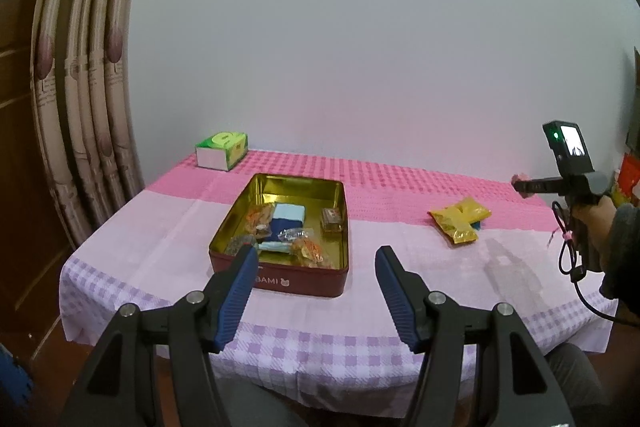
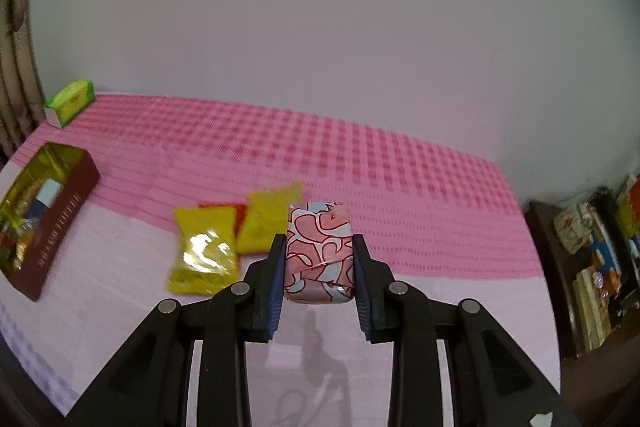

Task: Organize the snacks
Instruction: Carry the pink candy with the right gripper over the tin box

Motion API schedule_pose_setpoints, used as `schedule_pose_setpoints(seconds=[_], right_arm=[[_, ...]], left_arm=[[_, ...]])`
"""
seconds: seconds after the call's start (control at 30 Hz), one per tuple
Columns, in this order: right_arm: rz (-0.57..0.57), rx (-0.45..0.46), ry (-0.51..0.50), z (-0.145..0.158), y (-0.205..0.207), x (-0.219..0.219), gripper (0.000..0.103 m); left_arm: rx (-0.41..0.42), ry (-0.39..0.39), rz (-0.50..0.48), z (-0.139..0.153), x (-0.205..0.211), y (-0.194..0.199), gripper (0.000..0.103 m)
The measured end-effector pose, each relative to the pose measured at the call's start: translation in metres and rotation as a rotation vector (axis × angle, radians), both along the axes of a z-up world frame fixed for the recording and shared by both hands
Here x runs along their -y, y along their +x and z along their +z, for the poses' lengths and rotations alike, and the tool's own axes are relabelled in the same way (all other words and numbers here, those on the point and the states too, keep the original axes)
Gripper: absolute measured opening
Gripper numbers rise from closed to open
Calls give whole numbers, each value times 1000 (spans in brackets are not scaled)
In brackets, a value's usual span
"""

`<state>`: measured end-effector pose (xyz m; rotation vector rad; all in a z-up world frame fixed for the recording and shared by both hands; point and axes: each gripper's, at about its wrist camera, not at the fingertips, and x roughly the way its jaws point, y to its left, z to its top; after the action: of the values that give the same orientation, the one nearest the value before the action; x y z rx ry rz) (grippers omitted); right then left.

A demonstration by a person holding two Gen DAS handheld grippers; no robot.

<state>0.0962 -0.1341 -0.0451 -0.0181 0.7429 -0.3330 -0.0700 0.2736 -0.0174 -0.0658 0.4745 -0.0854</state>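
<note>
My right gripper [image 2: 319, 259] is shut on a pink and light-blue patterned snack packet [image 2: 320, 253], held above the tablecloth. Two yellow snack packets [image 2: 202, 253] lie just left of it, with a red one partly hidden between them. The dark red tin [image 1: 280, 277] with a gold inside holds several wrapped snacks; in the right wrist view the tin [image 2: 60, 223] sits at the far left. My left gripper [image 1: 316, 287] stands open with nothing between its fingers, hovering near the tin's front wall. From the left wrist view the right gripper [image 1: 524, 183] is at the far right, above the yellow packets [image 1: 460, 221].
A green tissue box [image 1: 222, 149] stands at the table's back left corner. Curtains hang to the left. A dark shelf [image 2: 592, 267] with books and boxes stands right of the table. A person's hand and sleeve [image 1: 616, 235] hold the right gripper, with a cable dangling.
</note>
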Motion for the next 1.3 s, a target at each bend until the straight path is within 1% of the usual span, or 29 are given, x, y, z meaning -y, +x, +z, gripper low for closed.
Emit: schedule_pose_setpoints(seconds=[0.13,0.27,0.57,0.83,1.3], right_arm=[[12,12,-42,23,2,-21,27],[26,38,-52,43,2,-42,27],[74,47,-96,67,10,-78,27],[125,36,-118,66,25,-111,27],[226,19,-129,54,54,-167,27]], left_arm=[[-2,18,6,0,2,-2,62],[12,33,7,2,4,-5,62],[13,55,0,2,8,-5,62],[26,58,9,4,6,-7,62],[15,56,46,1,0,-3,62]])
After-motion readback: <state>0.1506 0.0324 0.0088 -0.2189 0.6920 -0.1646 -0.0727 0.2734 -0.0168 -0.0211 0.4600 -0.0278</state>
